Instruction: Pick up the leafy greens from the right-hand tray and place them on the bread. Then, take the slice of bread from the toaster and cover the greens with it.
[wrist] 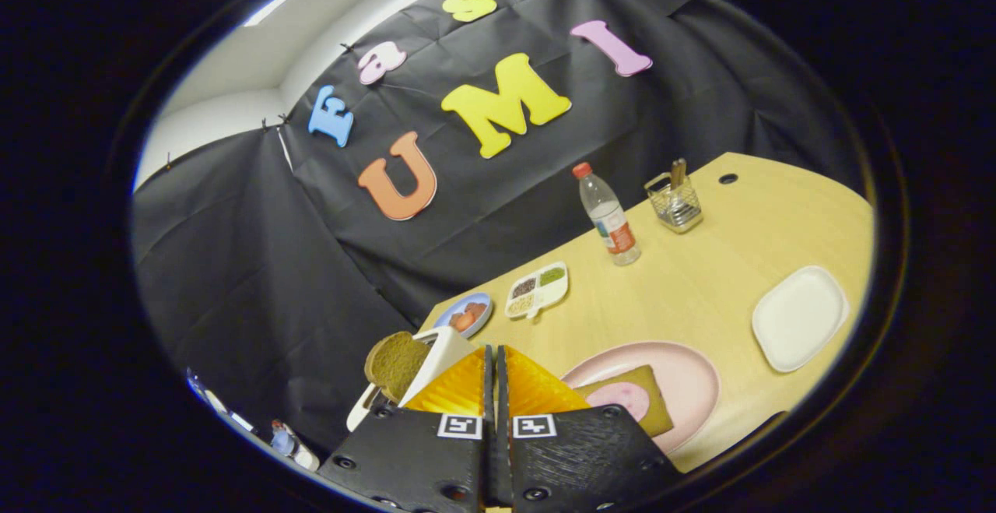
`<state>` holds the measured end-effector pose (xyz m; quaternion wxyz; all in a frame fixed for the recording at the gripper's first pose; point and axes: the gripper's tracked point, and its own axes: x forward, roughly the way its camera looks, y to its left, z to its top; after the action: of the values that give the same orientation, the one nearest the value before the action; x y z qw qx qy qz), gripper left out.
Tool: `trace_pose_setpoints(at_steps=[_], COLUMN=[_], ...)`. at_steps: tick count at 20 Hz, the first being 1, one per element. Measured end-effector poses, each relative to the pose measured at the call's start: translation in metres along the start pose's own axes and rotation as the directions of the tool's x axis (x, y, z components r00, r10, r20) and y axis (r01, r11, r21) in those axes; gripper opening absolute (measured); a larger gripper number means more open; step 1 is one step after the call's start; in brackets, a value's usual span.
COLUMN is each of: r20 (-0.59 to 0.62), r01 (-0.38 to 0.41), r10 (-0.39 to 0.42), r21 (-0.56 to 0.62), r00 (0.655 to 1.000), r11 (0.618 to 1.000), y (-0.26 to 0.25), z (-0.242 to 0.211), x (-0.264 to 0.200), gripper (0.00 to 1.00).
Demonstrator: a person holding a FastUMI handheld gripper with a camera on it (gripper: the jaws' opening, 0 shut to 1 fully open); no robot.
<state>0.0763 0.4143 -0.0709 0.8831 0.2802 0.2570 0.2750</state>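
My gripper [495, 351] is shut, its two fingers pressed together with nothing between them, held above the near edge of the table. Just left of the fingers stands a white toaster [440, 349] with a brown bread slice [395, 363] sticking out of its top. Just right of the fingers lies a pink plate [685, 377]. It carries a slice of bread [650, 384] topped with a round pink slice [622, 398]. Further right sits a white square tray [800, 317]. Beyond the fingers, a small compartment dish [537, 289] holds something green [552, 274] in one section.
A blue plate [464, 314] with orange pieces sits behind the toaster. A water bottle [611, 216] and a wire basket of utensils [675, 203] stand at the far side of the wooden table [700, 279]. The table's left edge drops off beside the toaster.
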Motion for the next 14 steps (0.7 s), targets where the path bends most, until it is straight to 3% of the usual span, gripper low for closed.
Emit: trace_pose_setpoints(at_steps=[6,14], r20=[-0.010,0.024], r01=[-0.005,0.106], r10=[0.006,-0.107], r21=[0.055,0.057], r00=[1.000,0.994], r11=[0.998,0.993], y=[-0.008,-0.071], z=[-0.016,-0.010], x=[0.005,0.001], gripper=[0.00,0.00])
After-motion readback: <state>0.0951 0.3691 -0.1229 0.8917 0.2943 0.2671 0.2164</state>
